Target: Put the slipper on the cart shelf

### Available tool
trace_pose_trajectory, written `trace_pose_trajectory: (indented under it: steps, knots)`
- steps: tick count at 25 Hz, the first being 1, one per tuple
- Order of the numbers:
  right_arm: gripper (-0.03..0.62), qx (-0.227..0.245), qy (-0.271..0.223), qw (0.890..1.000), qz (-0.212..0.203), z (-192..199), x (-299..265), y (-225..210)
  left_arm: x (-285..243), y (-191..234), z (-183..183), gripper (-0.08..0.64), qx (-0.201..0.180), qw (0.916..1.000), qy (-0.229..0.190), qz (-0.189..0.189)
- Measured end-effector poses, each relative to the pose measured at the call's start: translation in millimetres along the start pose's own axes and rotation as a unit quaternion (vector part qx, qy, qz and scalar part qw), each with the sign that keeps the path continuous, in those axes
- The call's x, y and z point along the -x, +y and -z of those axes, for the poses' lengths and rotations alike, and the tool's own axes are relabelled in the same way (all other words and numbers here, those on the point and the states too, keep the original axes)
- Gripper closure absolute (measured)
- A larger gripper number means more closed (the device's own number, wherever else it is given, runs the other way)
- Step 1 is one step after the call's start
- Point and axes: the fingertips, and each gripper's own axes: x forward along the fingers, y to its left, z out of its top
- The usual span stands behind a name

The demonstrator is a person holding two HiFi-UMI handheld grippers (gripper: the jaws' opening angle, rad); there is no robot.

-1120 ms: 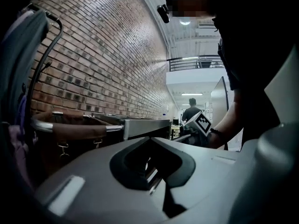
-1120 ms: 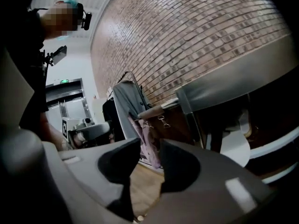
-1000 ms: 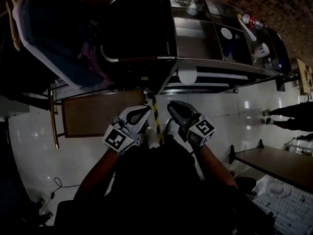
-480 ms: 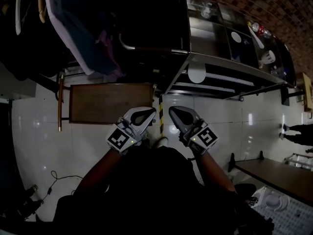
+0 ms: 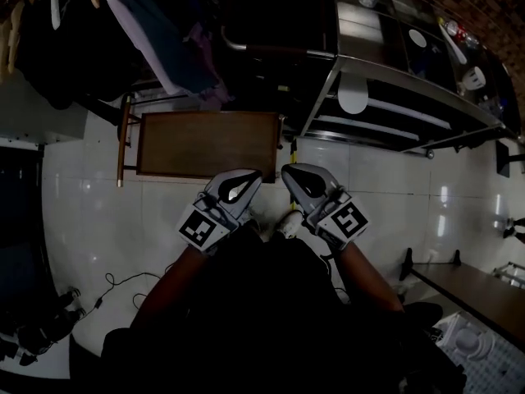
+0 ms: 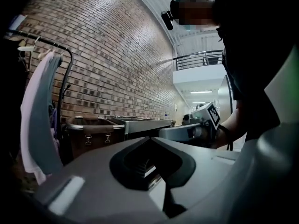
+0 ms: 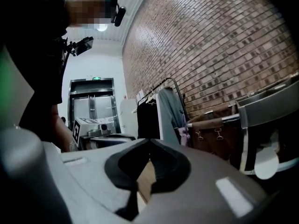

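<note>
No slipper shows in any view. The metal cart (image 5: 385, 72) with its shelves stands at the upper right of the head view, with a white disc (image 5: 354, 97) on its lower part. The cart's edge (image 7: 268, 107) also shows in the right gripper view. My left gripper (image 5: 254, 175) and right gripper (image 5: 285, 172) are held side by side close to my body, pointing level over the white floor. Both are shut with nothing between the jaws. In the left gripper view the left gripper (image 6: 150, 138) faces the brick wall, with the right gripper (image 6: 198, 125) beside it.
A low wooden table (image 5: 205, 144) stands just ahead of the grippers. A clothes rack with hanging garments (image 5: 156, 23) fills the upper left, next to a brown fabric hamper (image 7: 212, 129). A cable (image 5: 123, 281) lies on the floor at left. Another table (image 5: 476, 290) is at right.
The whole scene has slid down and right in the head view: the wooden table is now directly ahead of the grippers and the cart sits further right. Both grippers stay side by side.
</note>
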Motion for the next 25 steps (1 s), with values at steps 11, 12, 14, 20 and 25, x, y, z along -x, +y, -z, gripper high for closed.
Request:
trace_pose_trajectory:
  steps: [11,12,14,20,25]
  knots:
    - [0.591,0.018,0.008,0.999,0.028,4,-75,91,101,40,3,0.557,-0.012,0.9991,-0.016,0.038]
    - [0.591,0.015,0.007,0.999,0.036,7,-82,98,111,43,5,0.557,-0.014,0.9988,-0.014,0.045]
    - [0.591,0.011,0.006,0.998,0.054,13,-95,110,128,50,12,0.557,-0.014,0.9980,-0.013,0.060]
    - [0.591,0.008,0.013,0.996,0.092,27,-122,137,169,67,17,0.557,0.001,0.9963,-0.028,0.082]
    - [0.591,0.016,0.020,0.996,0.086,27,-130,152,183,70,14,0.557,0.000,0.9961,-0.038,0.080]
